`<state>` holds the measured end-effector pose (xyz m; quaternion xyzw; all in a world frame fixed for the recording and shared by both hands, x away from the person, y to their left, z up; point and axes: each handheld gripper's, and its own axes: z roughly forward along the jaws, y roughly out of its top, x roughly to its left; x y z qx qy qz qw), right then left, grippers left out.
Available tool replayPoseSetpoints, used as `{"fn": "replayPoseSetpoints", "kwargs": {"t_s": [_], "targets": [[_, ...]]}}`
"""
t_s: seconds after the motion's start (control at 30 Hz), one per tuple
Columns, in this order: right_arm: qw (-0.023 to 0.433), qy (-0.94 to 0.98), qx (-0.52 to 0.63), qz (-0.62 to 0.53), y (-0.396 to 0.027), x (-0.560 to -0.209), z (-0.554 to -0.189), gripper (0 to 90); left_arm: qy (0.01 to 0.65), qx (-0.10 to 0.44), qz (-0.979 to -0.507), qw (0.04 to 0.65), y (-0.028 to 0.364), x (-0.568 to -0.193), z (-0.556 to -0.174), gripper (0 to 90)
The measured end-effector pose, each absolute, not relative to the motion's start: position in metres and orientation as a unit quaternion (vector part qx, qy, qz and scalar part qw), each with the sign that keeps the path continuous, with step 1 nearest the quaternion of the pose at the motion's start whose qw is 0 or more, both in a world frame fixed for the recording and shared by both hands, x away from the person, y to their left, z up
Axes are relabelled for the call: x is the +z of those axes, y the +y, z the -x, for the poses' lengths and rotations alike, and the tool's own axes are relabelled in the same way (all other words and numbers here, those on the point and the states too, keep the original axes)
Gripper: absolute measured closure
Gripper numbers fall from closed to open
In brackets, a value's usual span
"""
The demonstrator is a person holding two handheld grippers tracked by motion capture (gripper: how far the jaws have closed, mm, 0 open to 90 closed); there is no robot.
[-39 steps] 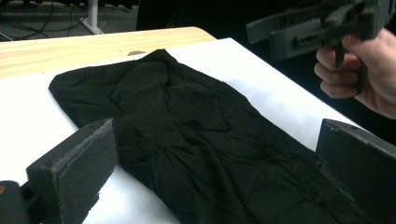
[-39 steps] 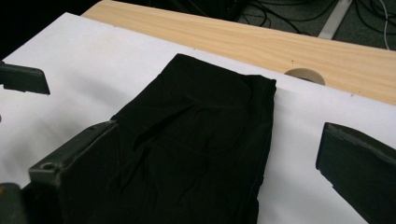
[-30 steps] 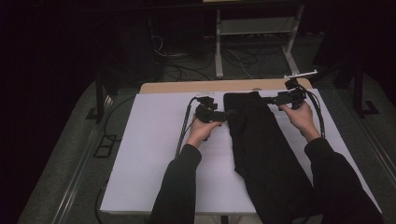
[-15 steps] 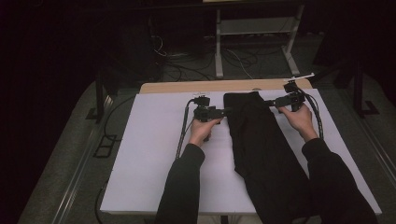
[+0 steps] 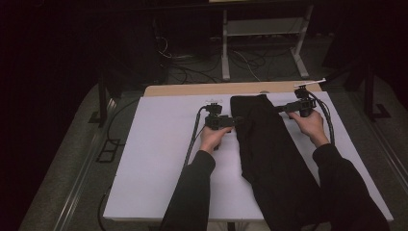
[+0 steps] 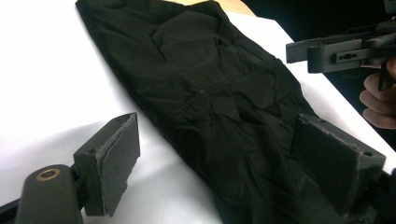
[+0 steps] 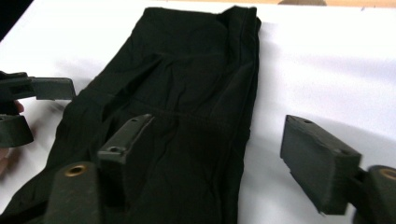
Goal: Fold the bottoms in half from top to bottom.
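A black garment point(image 5: 269, 154), folded long like trousers, lies on the white table point(image 5: 159, 159) from the far middle to the near right. My left gripper point(image 5: 236, 120) is level at its left edge, the right gripper point(image 5: 280, 109) at its right edge, and their tips face each other. In the left gripper view the left gripper point(image 6: 219, 168) straddles the garment point(image 6: 224, 93) edge, its jaws wide and its pads off the cloth. The right gripper point(image 7: 219, 154) straddles the garment point(image 7: 187, 84) the same way. Both pairs of jaws have just been closing. Each view shows the other gripper, the right gripper point(image 6: 336, 49) and the left gripper point(image 7: 42, 88).
A wooden strip point(image 5: 202, 89) runs along the table's far edge. Behind it on the dark floor are cables point(image 5: 192, 62) and a metal rack point(image 5: 262, 33). A cable point(image 5: 192, 144) trails from the left gripper across the white surface, and another point(image 5: 329, 120) runs from the right gripper.
The left gripper has sunk slightly and edged toward the garment's left edge. The right hand and the garment have stayed in place.
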<state>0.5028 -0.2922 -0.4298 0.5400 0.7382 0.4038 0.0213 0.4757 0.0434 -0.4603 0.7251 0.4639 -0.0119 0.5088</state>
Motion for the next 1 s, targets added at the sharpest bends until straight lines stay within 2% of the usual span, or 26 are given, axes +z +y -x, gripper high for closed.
{"fn": "replayPoseSetpoints", "kwargs": {"t_s": [0.3, 0.6, 0.83, 1.0], "targets": [[-0.009, 0.744, 0.4, -0.535, -0.292, -0.438, -0.504, 41.7, 0.465, -0.02, -0.724, 0.509, 0.04, -0.465, -0.476, 22.4], [-0.026, 0.747, 0.387, -0.539, -0.289, -0.446, -0.506, 47.2, 0.467, -0.027, -0.725, 0.506, 0.04, -0.467, -0.476, 27.0], [-0.037, 0.74, 0.396, -0.542, -0.289, -0.45, -0.507, 53.6, 0.477, -0.029, -0.725, 0.496, 0.039, -0.467, -0.477, 37.9], [-0.042, 0.737, 0.398, -0.545, -0.288, -0.452, -0.509, 62.8, 0.484, -0.037, -0.724, 0.49, 0.038, -0.469, -0.477, 47.2]]}}
